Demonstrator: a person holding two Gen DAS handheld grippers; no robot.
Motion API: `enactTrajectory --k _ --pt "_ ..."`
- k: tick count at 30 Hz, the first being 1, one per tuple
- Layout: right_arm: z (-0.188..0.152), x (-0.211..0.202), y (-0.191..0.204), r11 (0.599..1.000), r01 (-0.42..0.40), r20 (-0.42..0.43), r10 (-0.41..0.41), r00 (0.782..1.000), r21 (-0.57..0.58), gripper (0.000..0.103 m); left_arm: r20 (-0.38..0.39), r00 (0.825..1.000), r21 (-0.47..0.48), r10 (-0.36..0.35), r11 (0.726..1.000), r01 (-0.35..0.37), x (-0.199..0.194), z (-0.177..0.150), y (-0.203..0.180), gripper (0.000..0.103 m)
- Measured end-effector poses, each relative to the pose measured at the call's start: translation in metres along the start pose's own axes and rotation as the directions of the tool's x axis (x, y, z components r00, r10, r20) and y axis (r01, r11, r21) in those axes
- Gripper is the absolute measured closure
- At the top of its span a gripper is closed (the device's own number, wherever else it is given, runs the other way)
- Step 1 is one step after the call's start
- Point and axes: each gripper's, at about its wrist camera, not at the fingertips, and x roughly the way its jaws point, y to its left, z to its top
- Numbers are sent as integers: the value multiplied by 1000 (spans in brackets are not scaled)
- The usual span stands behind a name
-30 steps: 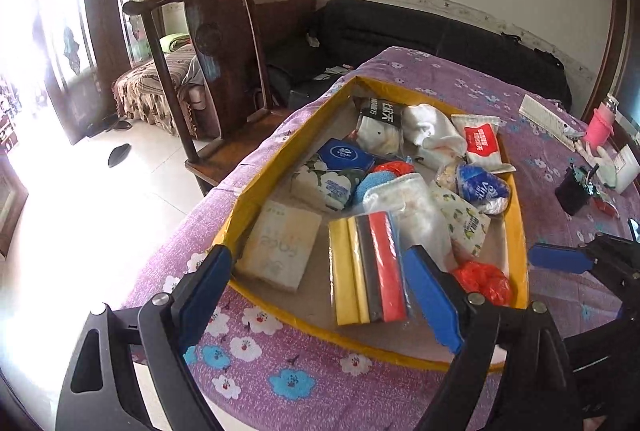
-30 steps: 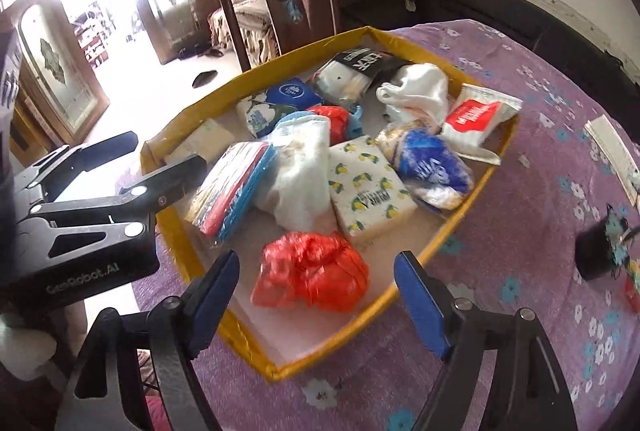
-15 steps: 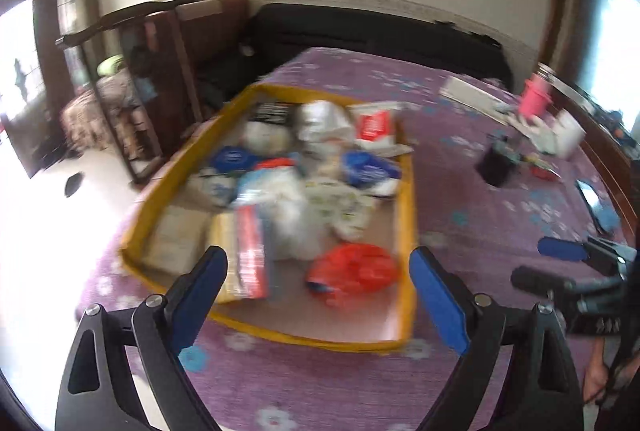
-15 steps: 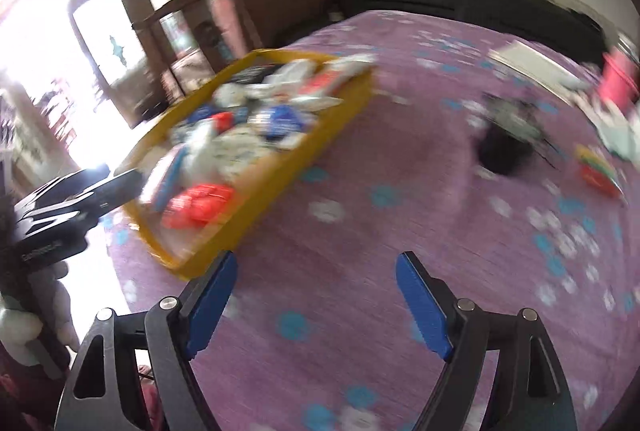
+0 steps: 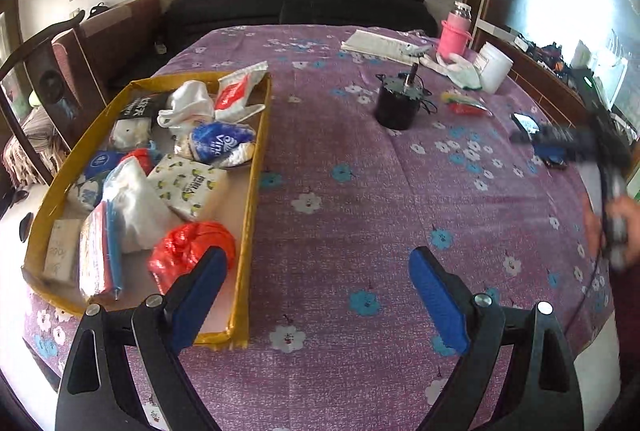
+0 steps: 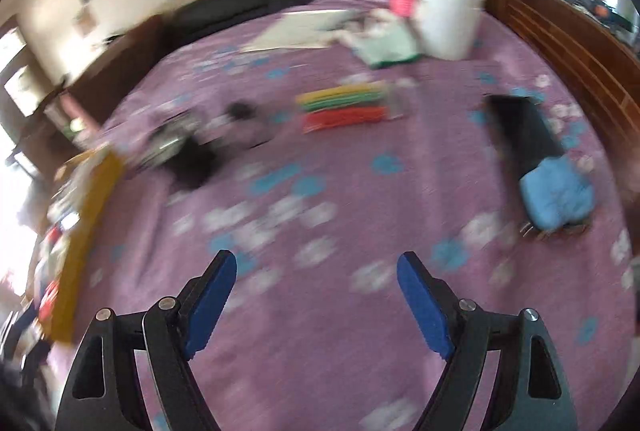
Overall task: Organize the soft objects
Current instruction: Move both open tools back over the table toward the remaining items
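A yellow tray (image 5: 253, 191) at the table's left holds several soft packs: a red bag (image 5: 188, 251), a lemon-print tissue pack (image 5: 192, 187), a blue packet (image 5: 220, 143), white bags. My left gripper (image 5: 316, 295) hangs open over the purple cloth just right of the tray, nothing between its blue pads. My right gripper (image 6: 316, 295) is open too, over bare cloth. Ahead of it lie a striped cloth stack (image 6: 344, 105) and a light blue soft bundle (image 6: 558, 197). The right gripper (image 5: 560, 145) also shows blurred at the left wrist view's right edge, held by a hand (image 5: 628, 227).
A black cylinder (image 5: 398, 103) stands mid-table. At the far right are a pink bottle (image 5: 454, 35), a white tub (image 5: 494, 67), a white glove (image 5: 460, 69) and papers (image 5: 380, 43). A black flat object (image 6: 524, 131) lies by the blue bundle. A wooden chair (image 5: 44, 71) stands left of the table.
Both grippers have swung right, away from the tray. The left one went from over the tray to the cloth beside it; the right one now faces the table's right side.
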Motion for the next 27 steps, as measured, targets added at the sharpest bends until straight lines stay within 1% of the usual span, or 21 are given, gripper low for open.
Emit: enactTrajectory --k 2,4,7,9,12,15,17,19,20,21,22,23,25,27 --pt "26 13 -11 999 32 -4 -32 999 33 17 -7 1000 0 3 1000 -3 2 0 0 11" --pt "47 26 -18 997 41 -13 -41 999 62 17 -13 1000 -3 6 1000 -6 4 1 0 11" --pt "77 47 -16 995 69 -31 -67 997 72 17 -19 1000 -2 19 1000 -19 7 1 1 11" --pt "95 59 -12 993 91 -26 -90 996 74 17 -27 999 -2 25 1000 -25 11 1 2 11" --pt "118 82 -2 987 146 -29 -144 989 60 18 -42 999 1 28 1000 -28 15 2 3 11" --pt "130 108 -1 979 190 -69 -185 980 75 18 -50 998 14 31 999 -30 17 2 2 11" --pt "132 119 0 976 203 -88 -197 976 74 18 -54 998 24 28 999 -27 17 2 1 11" --pt "130 126 4 980 193 -109 -187 976 49 23 -56 998 34 27 999 -25 18 1 0 11" --pt "128 126 7 979 203 -117 -198 973 26 25 -58 998 37 26 999 -24 19 1 0 11" --pt "124 126 13 975 220 -123 -221 968 -20 29 -59 998 36 24 999 -22 20 1 -1 11" --pt "121 124 18 976 210 -122 -215 969 -50 31 -60 998 34 20 999 -18 21 1 -1 11" --pt "117 120 21 980 188 -133 -196 972 -68 36 -60 998 31 20 999 -18 22 1 -2 11" --pt "106 114 27 981 163 -150 -178 973 -103 38 -58 998 30 23 999 -21 23 1 -3 9" --pt "87 103 36 978 139 -154 -163 975 -155 38 -52 998 29 20 999 -19 22 3 -4 9"
